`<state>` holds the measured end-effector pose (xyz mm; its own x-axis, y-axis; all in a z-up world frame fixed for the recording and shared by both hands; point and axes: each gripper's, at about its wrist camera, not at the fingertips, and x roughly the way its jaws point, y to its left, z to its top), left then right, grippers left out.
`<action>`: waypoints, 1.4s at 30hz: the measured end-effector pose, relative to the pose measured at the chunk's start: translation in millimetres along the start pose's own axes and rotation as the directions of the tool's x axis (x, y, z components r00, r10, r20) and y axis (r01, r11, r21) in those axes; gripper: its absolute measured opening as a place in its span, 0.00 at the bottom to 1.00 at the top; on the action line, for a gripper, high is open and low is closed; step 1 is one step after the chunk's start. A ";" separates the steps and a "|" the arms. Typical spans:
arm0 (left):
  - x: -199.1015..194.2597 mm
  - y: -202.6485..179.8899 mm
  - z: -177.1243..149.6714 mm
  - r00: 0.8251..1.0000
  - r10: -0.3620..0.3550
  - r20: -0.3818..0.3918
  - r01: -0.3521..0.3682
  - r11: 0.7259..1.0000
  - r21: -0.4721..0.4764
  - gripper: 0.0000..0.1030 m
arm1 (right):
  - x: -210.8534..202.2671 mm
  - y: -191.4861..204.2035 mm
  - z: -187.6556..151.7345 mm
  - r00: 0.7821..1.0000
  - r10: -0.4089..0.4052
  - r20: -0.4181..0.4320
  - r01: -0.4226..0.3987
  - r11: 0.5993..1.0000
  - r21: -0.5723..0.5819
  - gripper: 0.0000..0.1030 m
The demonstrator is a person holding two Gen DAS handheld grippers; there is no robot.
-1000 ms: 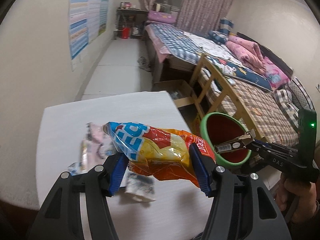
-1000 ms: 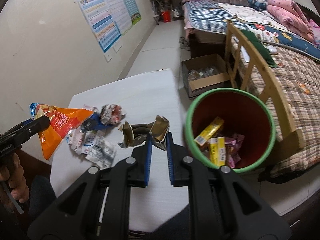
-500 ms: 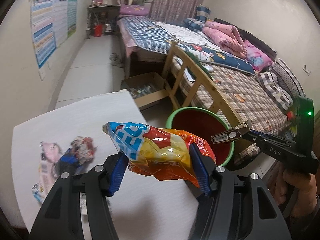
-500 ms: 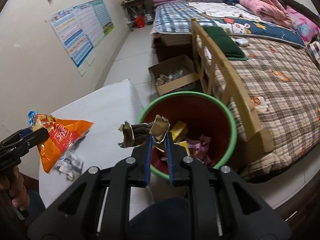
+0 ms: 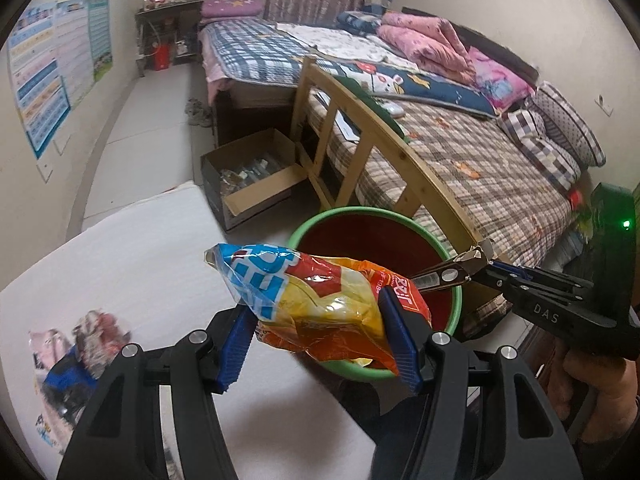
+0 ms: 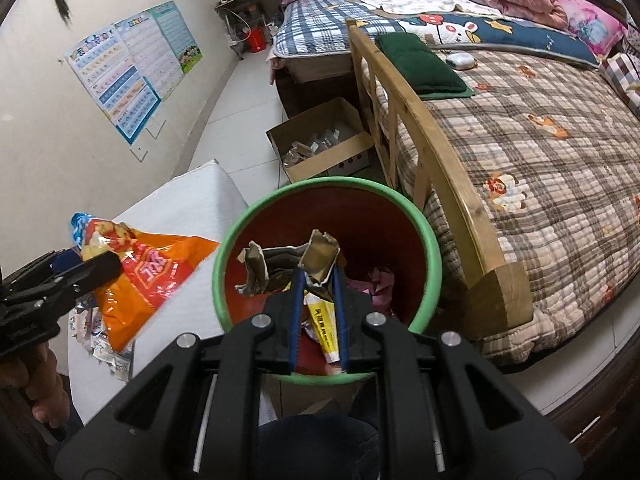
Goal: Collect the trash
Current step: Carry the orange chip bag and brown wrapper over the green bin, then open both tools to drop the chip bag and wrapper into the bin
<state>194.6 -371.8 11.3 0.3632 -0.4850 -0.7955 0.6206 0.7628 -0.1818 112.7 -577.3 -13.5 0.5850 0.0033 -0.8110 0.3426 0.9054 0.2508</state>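
My left gripper (image 5: 316, 320) is shut on an orange, yellow and blue snack bag (image 5: 316, 300), which hangs at the near rim of the bin. From the right wrist view that bag (image 6: 148, 276) is over the table edge left of the bin. My right gripper (image 6: 318, 276) is shut on a crumpled brown and silver wrapper (image 6: 296, 264) and holds it over the open bin. The bin (image 6: 428, 236) is red inside with a green rim (image 5: 340, 214) and holds several wrappers, among them a yellow tube box (image 6: 326, 320).
A white table (image 5: 132, 248) carries several loose wrappers (image 5: 84, 340) at its left end. Beyond the bin stands a wooden bed frame (image 6: 440, 176) with plaid bedding. An open cardboard box (image 5: 248, 176) sits on the floor. Posters (image 6: 132, 68) hang on the left wall.
Both grippers have swung right from over the table to the bin. The brown wrapper now hangs over the bin's opening, and the snack bag has reached its near rim.
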 end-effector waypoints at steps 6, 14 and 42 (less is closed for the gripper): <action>31.6 -16.0 3.6 0.999 0.004 -0.032 -0.003 1.000 0.030 0.56 | 13.9 -18.2 -1.1 1.000 -0.006 -0.023 0.007 1.000 0.018 0.14; 56.5 -22.7 4.3 0.997 0.032 -0.069 -0.027 0.997 0.072 0.56 | 31.1 -32.9 -3.8 0.999 -0.014 -0.050 0.016 0.999 0.033 0.14; 18.1 18.4 -1.0 0.994 0.111 -0.019 -0.111 0.994 -0.016 0.92 | 21.6 -10.4 -9.5 0.998 -0.048 -0.034 0.049 0.999 0.015 0.92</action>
<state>211.9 -366.2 -6.9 0.4166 -0.3895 -0.8214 0.5654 0.8185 -0.1014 114.8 -582.6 -38.7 0.5423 -0.0258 -0.8398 0.3813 0.8982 0.2186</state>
